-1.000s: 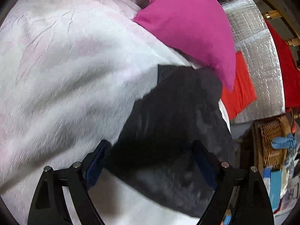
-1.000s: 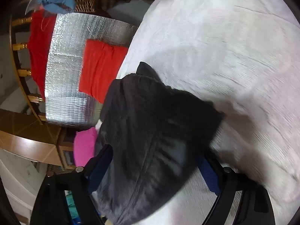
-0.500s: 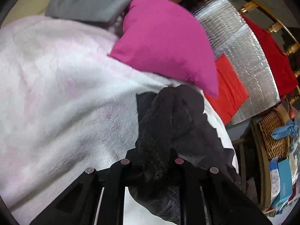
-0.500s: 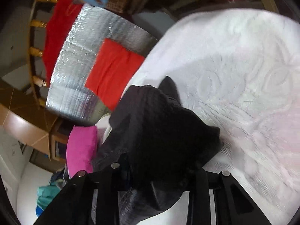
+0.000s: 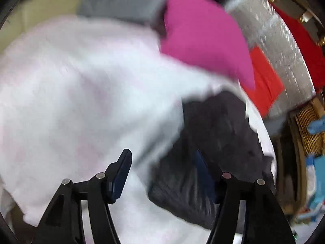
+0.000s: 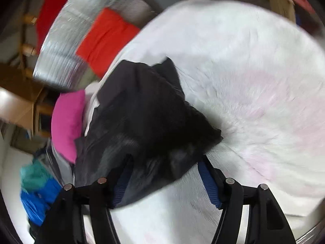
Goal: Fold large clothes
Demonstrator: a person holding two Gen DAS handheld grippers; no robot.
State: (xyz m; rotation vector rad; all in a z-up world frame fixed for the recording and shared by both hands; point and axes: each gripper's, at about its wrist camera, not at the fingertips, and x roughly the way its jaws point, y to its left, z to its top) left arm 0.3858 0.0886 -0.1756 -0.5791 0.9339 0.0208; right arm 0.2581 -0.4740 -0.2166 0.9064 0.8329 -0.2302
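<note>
A dark grey garment (image 5: 219,130) lies bunched on a white, faintly pink blanket (image 5: 81,93) near the bed's edge. My left gripper (image 5: 162,170) hovers above it, jaws opening. Its right finger is over the garment's left part, its left finger over bare blanket, and neither pad presses cloth. In the right wrist view the same garment (image 6: 146,109) spreads from between the fingers up to the blanket's (image 6: 254,71) edge. My right gripper (image 6: 164,179) is also opening; the garment's near fold lies between its blue pads without being pinched. Both views are motion-blurred.
A pink cushion (image 5: 205,40) rests just beyond the garment, with grey cloth (image 5: 126,2) behind it. A red cloth (image 5: 264,81) lies on a silver foil mat (image 5: 274,34) past the bed's edge. A wicker basket (image 5: 308,130) stands lower right. Blue and teal clothes (image 6: 38,193) are heaped beside the bed.
Half a second ago both grippers were shut on the dark garment and had bunched it up. Both jaws have since spread apart, the garment has dropped onto the blanket, and both views have pulled up and back.
</note>
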